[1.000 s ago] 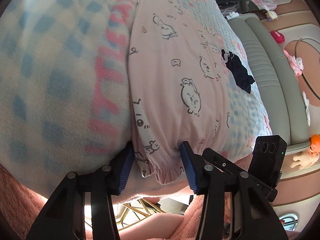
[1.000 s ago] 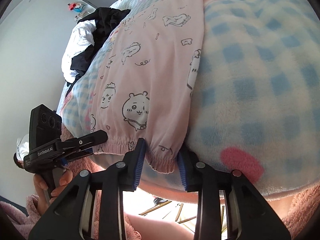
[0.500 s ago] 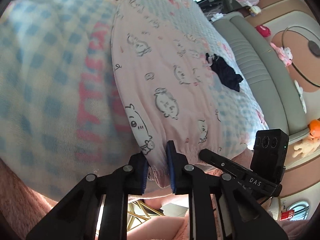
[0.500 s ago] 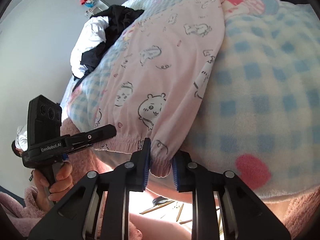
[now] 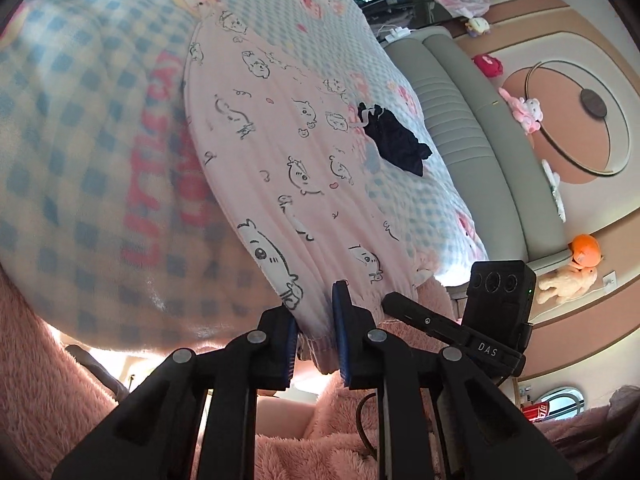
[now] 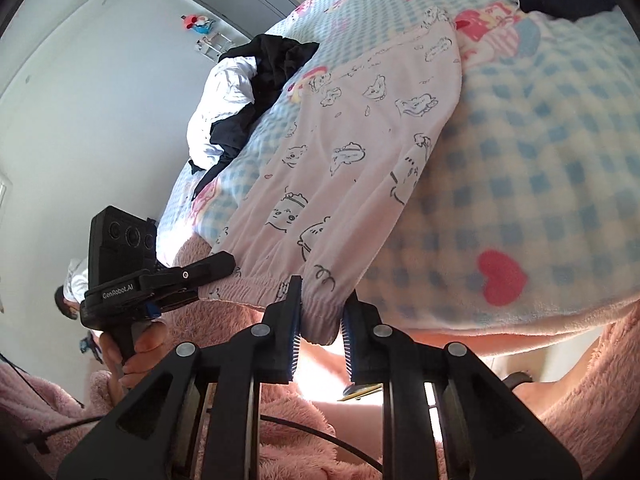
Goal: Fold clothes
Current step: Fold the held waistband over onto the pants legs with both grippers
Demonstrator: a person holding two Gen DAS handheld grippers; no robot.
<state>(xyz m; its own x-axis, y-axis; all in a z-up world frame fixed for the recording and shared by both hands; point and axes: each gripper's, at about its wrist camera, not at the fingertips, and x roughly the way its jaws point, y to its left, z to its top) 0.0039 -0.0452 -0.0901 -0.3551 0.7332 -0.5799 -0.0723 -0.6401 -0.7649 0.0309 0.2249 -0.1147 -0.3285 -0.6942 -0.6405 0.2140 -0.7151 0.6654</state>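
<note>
At the lower middle of both wrist views, the pink printed pyjama trousers lie flat along the blue checked blanket, elastic waistband hanging over the near edge. My left gripper is clamped on one end of that waistband, my right gripper on the other end. I judge the cloth light, soft and limp: it will sag between my two holds and slide easily over the fleece, so the gathered waistband corners are the firmest place to grip. Farther up right in the left view lies a small dark garment; upper left in the right view, a black-and-white clothes pile
</note>
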